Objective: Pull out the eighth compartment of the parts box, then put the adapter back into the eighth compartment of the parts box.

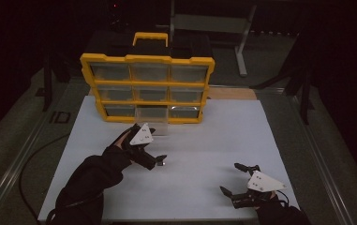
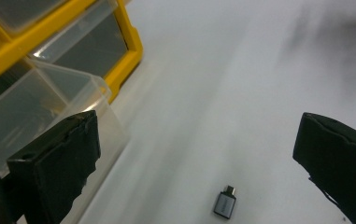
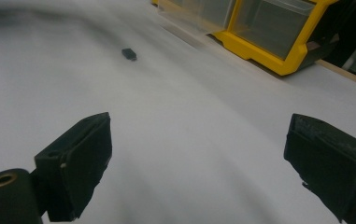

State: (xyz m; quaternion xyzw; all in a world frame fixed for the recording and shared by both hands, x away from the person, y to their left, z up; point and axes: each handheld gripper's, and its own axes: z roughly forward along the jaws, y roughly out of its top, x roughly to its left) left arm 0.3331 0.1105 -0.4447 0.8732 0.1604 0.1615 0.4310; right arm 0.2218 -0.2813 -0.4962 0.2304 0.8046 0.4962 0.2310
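A small grey USB adapter (image 2: 225,205) lies flat on the white tabletop (image 1: 213,140). My left gripper (image 1: 156,147) hovers over it, open, and the adapter sits low between the wide-apart jaws in the left gripper view, untouched. The same adapter (image 3: 129,54) appears far off in the right gripper view. My right gripper (image 1: 236,179) is open and holds nothing, near the table's front right. A yellow organizer (image 1: 148,58) with clear drawers stands at the back. Its bottom middle drawer (image 1: 152,121) is pulled out toward me, just beyond the left gripper.
The pulled-out drawer (image 2: 49,93) is close behind my left gripper's left jaw, and it looks empty. The organizer's yellow frame (image 3: 278,60) is ahead of the right gripper. A black cable (image 1: 31,164) trails off the table's left side. Metal frame legs (image 1: 241,47) stand beyond the table.
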